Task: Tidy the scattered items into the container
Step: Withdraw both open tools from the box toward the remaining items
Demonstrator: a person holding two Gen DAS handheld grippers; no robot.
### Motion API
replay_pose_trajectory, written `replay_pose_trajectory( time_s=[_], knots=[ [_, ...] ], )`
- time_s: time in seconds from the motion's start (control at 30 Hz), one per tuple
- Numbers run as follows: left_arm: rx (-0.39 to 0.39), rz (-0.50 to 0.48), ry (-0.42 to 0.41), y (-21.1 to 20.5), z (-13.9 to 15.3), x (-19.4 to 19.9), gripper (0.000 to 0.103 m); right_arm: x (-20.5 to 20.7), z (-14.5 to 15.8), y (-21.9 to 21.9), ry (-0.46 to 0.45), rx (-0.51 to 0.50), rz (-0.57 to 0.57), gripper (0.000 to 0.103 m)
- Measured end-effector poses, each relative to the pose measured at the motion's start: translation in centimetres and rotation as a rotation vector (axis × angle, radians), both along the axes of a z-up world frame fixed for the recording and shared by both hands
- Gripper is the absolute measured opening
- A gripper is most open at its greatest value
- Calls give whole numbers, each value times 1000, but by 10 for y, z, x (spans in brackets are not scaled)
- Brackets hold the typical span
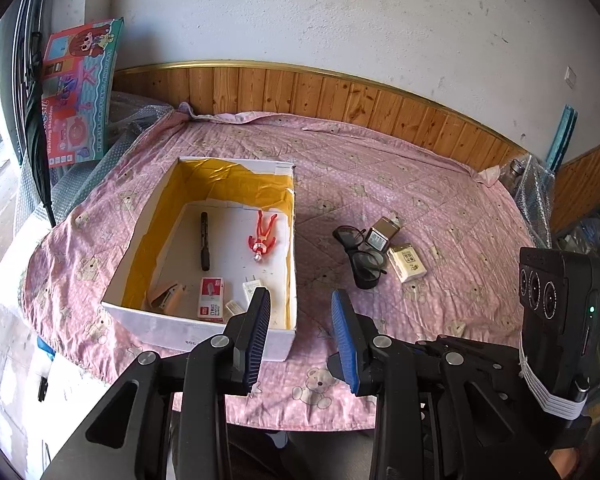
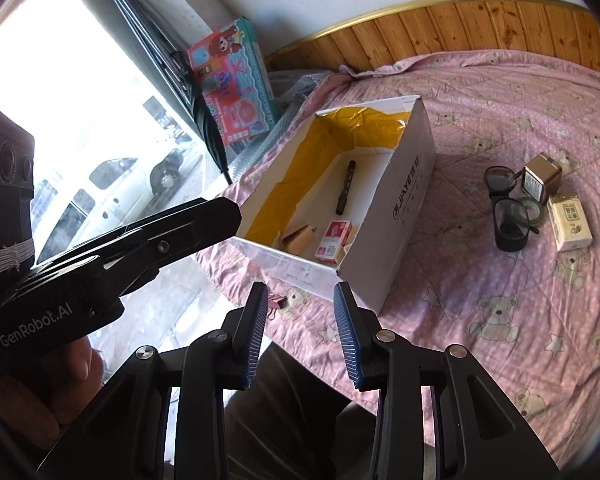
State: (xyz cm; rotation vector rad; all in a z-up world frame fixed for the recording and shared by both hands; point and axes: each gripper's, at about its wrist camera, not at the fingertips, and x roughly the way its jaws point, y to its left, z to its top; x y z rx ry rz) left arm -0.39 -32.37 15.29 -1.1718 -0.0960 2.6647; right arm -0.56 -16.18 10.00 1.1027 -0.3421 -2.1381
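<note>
1. Left gripper (image 1: 300, 300) wide, empty, over the near right corner of the white box (image 1: 172, 330). Its left finger (image 1: 256, 336) covers part of the white plug (image 1: 249, 290) inside.
2. Right gripper (image 2: 300, 292) wide, empty. Pink binder clip (image 2: 277, 305) sits on the cloth (image 1: 440, 184), half hidden behind its left finger.
3. In the box: marker (image 1: 204, 240), red figure (image 1: 262, 236), stapler (image 1: 166, 296), staple box (image 1: 211, 297).
4. Still out, right of the box: glasses (image 1: 358, 250), tape roll partly under them, brown tin (image 1: 382, 234), card pack (image 1: 408, 262). Labels unreadable.
</note>
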Motion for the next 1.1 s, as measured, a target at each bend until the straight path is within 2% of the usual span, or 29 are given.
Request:
replay_pose_trajectory(
  time_s=[0.27,0.6,0.8,1.1],
  knots=[
    [-8,-77,-6,33,0,10,34,15,-7,34,3,-12,-54,38],
    [-16,-160,-56,73,-18,4,34,16,-47,90,-87,-43,-169,36],
    [-20,-207,-121,99,-42,-12,34,6,-70,117,-146,-51,-234,36],
    [-8,-239,-184,129,-67,-45,35,-14,-87,135,-188,-34,-281,36]
  ],
)
